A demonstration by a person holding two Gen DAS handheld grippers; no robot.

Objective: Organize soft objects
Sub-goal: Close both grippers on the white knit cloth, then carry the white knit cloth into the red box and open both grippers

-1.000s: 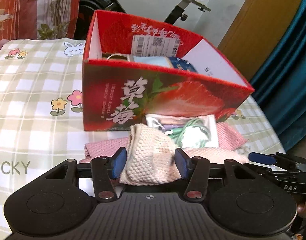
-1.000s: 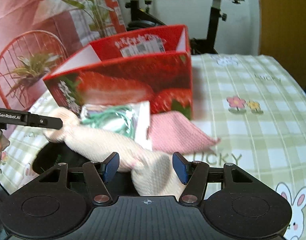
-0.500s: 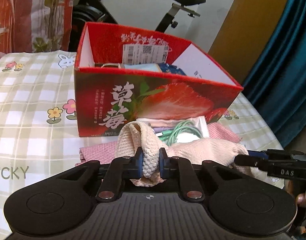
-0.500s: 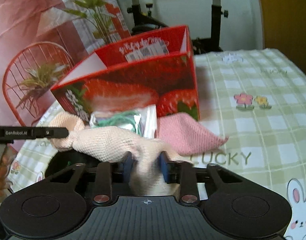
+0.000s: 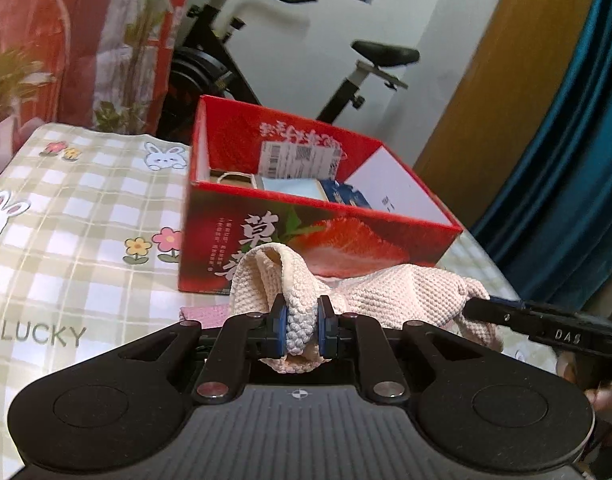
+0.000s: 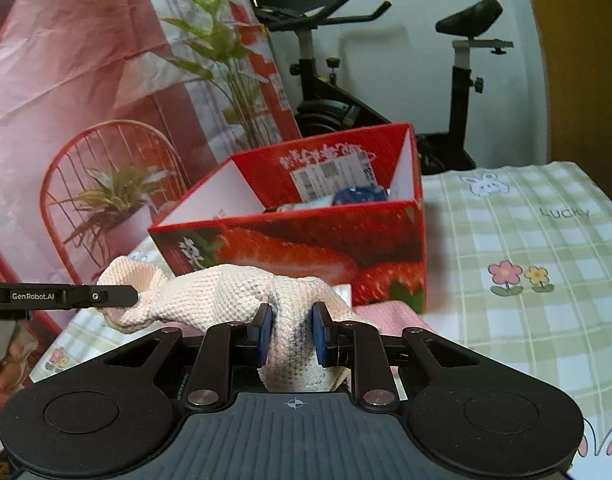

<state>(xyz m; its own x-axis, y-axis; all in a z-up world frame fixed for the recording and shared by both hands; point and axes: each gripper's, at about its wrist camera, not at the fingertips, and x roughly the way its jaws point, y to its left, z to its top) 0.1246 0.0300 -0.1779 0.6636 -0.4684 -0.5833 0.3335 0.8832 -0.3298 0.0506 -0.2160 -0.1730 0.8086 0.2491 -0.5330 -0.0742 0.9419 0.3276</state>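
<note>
— What's nearest you?
— Both grippers pinch one cream knitted cloth: left gripper at one end, right gripper at the other, fingers narrow on the fabric, cloth lifted above the checked counter.
— Beyond it?
— The red strawberry box, open-topped.

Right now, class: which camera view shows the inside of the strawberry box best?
The left wrist view: it looks down into the strawberry box, showing packets on its floor. The right wrist view sits lower, so the front wall hides most contents.
</note>
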